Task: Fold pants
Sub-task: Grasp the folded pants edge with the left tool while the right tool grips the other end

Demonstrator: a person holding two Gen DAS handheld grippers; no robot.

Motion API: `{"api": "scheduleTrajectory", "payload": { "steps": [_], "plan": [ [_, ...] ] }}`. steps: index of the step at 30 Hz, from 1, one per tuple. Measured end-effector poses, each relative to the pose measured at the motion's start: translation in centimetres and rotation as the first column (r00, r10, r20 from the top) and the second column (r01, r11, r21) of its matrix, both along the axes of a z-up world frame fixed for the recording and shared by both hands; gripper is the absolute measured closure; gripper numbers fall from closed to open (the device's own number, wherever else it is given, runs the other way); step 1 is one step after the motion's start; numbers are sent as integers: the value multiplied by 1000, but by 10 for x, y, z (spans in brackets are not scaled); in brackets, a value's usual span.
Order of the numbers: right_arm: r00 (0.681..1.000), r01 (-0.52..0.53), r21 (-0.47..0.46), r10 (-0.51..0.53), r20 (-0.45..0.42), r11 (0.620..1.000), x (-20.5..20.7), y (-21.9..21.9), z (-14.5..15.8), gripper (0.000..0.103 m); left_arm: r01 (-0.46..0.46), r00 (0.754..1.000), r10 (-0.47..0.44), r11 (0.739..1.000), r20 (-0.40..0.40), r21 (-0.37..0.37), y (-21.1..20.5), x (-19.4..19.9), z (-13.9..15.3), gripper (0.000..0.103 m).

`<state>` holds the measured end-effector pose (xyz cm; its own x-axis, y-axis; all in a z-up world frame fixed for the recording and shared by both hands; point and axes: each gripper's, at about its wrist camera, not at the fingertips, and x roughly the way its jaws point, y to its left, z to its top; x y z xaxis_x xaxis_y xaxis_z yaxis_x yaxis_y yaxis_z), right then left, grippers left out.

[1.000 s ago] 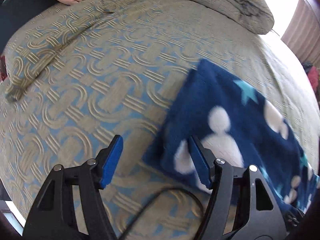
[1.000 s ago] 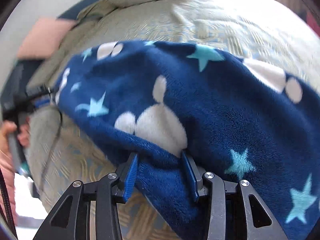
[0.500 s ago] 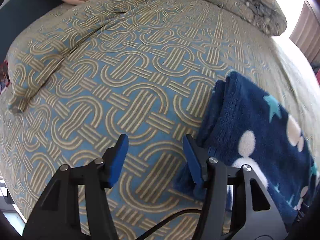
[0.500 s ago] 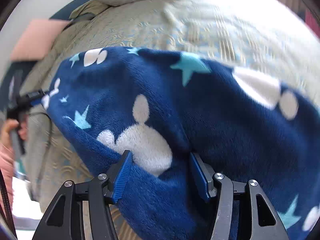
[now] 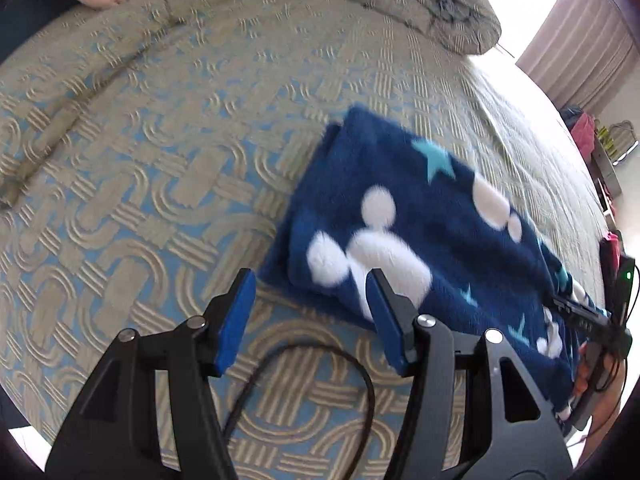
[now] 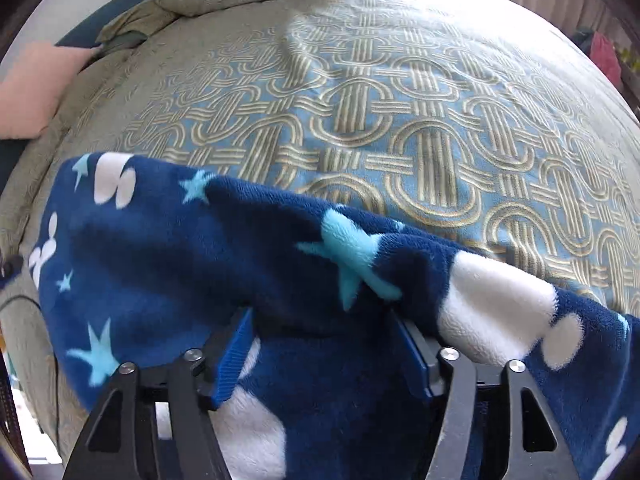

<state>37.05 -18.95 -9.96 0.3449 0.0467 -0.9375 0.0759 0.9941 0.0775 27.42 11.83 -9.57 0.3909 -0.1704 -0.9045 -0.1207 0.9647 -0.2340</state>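
While right gripper [image 6: 326,344] opens around folded navy star-print fleece pants [image 5: 420,232], left gripper [image 5: 308,316] empty, agape

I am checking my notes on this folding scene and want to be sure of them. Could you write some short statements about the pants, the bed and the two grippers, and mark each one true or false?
1. The pants are dark blue fleece with white shapes and light blue stars. True.
2. The left gripper clamps the pants. False: its jaws stand open over the bedspread, beside the pants' edge.
3. Fleece lies between the fingers of the right gripper. True; its jaws are opening.
4. The pants hang from a chair. False: they lie on the bedspread.
5. A pink pillow is at the bed's far edge. True.
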Motion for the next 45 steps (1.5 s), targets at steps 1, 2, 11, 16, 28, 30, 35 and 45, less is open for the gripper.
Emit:
{"api": "scheduleTrajectory", "payload": {
  "steps": [1, 2, 11, 16, 28, 30, 35, 45],
  "plan": [
    [1000, 22, -5, -22, -6, 1000, 1, 3, 1, 29, 1, 1000, -1, 1000, -19, -24, -1, 0, -6, 44],
    [1000, 18, -23, -18, -6, 1000, 1, 9, 0, 27, -8, 999, 6, 999, -39, -51, -1, 0, -13, 44],
    [999, -40, -12, 40, 3, 999, -3, 9, 3, 23, -181, 983, 167, 952, -77, -246, 17, 19, -31, 73],
    [998, -41, 37, 39, 53, 998, -8, -1, 12, 24, -225, 973, 232, 939, -4, -259, 27, 22, -14, 87],
    [995, 94, 106, -97, 20, 990, -9, -71, 3, 24, -212, 971, 225, 967, 84, -137, 40, 3, 17, 97],
    [994, 85, 12, -86, 63, 996, 3, -63, 3, 25, -161, 984, 173, 969, 49, -190, 27, -6, 15, 85],
    [988, 144, -59, -140, 61, 988, 33, -54, 10, 32, -60, 998, 63, 982, 13, -181, -7, -11, 13, 53],
    [962, -268, 147, 257, 89, 952, -70, 59, 39, 34, -95, 995, 94, 981, -14, -166, -13, 6, -1, 51]
  ]
}}
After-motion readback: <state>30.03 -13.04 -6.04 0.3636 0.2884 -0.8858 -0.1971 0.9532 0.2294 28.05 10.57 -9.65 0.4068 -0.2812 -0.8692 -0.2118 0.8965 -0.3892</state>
